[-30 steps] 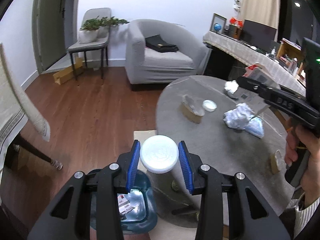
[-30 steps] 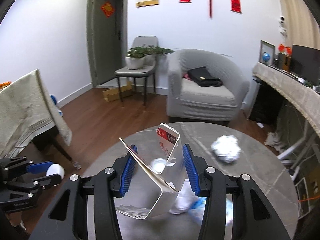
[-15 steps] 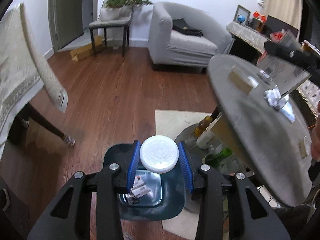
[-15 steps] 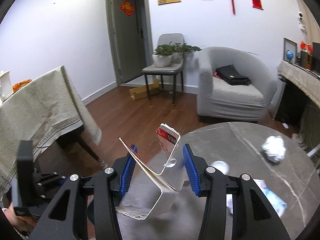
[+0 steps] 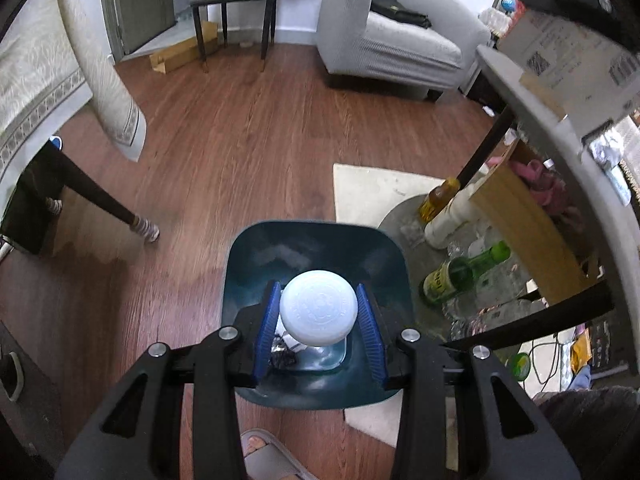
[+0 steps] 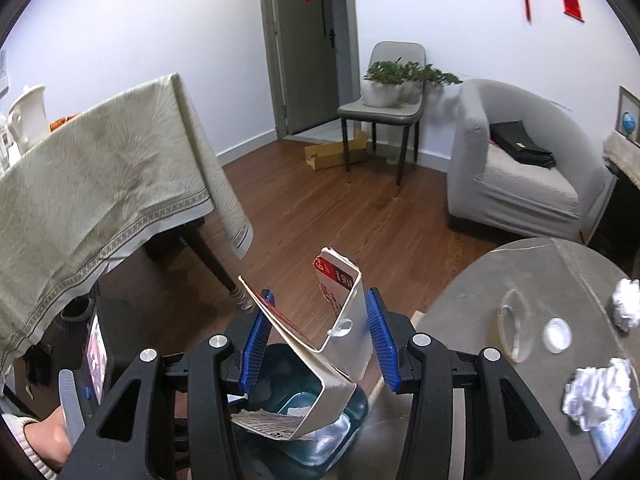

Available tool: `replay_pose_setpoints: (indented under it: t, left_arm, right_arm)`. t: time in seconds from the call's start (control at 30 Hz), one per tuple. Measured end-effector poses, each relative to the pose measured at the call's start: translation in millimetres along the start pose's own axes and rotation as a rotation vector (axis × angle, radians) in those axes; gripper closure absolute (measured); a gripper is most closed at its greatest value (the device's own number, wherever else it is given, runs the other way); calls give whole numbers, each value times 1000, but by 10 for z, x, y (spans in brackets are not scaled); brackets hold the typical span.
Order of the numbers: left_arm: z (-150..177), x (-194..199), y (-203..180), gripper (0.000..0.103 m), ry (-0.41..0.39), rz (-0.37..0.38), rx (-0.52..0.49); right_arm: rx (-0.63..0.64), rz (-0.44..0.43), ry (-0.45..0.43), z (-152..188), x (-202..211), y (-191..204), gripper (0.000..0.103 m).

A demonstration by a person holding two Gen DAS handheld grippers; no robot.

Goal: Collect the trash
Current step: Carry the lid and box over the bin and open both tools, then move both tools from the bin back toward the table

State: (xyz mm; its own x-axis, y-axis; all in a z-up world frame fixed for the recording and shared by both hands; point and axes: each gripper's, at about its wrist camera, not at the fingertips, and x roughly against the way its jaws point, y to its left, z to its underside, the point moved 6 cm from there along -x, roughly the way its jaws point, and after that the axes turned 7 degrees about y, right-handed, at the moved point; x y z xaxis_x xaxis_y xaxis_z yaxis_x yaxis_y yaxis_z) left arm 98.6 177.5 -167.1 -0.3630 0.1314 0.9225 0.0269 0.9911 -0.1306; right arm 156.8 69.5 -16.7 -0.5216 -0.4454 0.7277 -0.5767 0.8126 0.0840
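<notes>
My left gripper (image 5: 318, 314) is shut on a round white plastic lid (image 5: 319, 311) and hangs right over the dark teal trash bin (image 5: 280, 250) on the floor, which holds a few scraps. My right gripper (image 6: 318, 338) is shut on an opened white and red carton (image 6: 332, 344). It hovers past the round table's edge, above the same trash bin (image 6: 352, 408). On the grey round table (image 6: 472, 304) lie crumpled foil balls (image 6: 600, 394), a small clear lid (image 6: 557, 329) and a clear ring.
Bottles (image 5: 464, 272) and a wooden shelf sit under the round table (image 5: 532, 104) by the bin. A cloth-covered table (image 6: 92, 184) stands to the left, an armchair (image 6: 516, 160) and a chair with a plant (image 6: 384, 100) at the back. A slippered foot (image 5: 268, 454) is beside the bin.
Both grippers swung off the round table toward the floor bin. The left one sank with the lid until it hangs over the bin; the right one carried the carton past the table edge.
</notes>
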Motion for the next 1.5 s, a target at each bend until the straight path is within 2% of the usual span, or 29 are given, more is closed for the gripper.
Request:
replay_pose_setpoints:
  t: [0.2,0.27,0.43,0.9,1.13,1.37,1.5]
  left_arm:
    - [136,-198,124,59,73,-24,14]
    - [161,-211,143,52,80,-28,6]
    - [174,-160,241,44,76,-37,18]
    - [70,369,588,38,-52,-20,116]
    - [49,630,735,38,-115,-44,158]
    - [-11,825,729,39,-164,-53,157]
    - [-67,952,689,42,-193,-42,157]
  right_arm:
    - [14,-14,16,-15,-117,136,55]
    - [20,-20,26,-9,-171,186,55]
    - [33,-29,44,10,-271,280,55]
    - [71,-38,153,193,-783,618,55]
    - [86,-22,241,402,-1111,719,55]
    - [79,-23,337,667,-1437,762,55]
    - [30,-64,401,865,-1625,766,55]
